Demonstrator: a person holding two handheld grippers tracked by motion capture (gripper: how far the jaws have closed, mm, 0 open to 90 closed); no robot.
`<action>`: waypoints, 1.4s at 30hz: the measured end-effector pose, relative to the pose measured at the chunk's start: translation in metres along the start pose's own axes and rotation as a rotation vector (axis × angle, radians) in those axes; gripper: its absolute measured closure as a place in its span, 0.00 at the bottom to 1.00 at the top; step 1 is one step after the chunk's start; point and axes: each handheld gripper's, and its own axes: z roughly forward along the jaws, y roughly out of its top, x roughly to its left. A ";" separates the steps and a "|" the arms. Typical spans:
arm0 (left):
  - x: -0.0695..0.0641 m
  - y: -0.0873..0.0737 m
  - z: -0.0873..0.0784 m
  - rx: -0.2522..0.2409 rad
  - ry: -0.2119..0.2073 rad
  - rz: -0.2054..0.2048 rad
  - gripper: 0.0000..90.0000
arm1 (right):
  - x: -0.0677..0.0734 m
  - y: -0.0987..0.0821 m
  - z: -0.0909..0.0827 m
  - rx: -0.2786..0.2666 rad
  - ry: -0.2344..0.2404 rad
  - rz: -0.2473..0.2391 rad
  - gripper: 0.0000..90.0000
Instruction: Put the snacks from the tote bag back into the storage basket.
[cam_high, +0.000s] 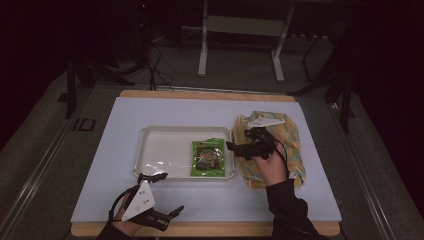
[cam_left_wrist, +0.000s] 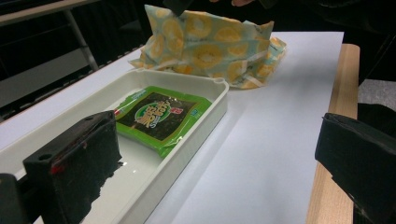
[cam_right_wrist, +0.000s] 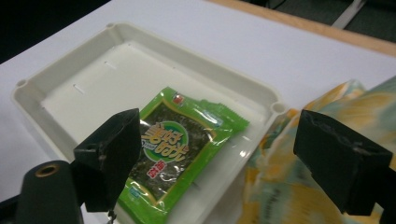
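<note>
green snack packet (cam_right_wrist: 180, 151) in white tray (cam_right_wrist: 65, 70), corner hidden behind released right hand-held gripper (cam_right_wrist: 224, 163)

My left black two-jaw gripper (cam_high: 161, 195) sits lower left of the high view, jaws spread wide with nothing between them, grey three-cornered plate on top, my hand under it at the bottom edge. My right black two-jaw gripper (cam_high: 235, 146) sits right of centre, jaws wide apart and empty, pointing left, my dark-sleeved forearm (cam_high: 286, 205) rising from the bottom edge.
</note>
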 end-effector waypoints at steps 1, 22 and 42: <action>0.000 0.000 0.000 0.000 -0.001 0.000 0.00 | -0.001 0.000 -0.003 -0.013 -0.006 -0.005 0.16; 0.000 0.000 0.001 0.007 -0.002 -0.001 0.00 | -0.033 -0.027 -0.057 -0.106 -0.125 0.027 0.15; -0.001 0.000 0.001 0.011 -0.003 0.003 0.00 | -0.055 -0.071 -0.086 -0.178 -0.248 0.074 0.15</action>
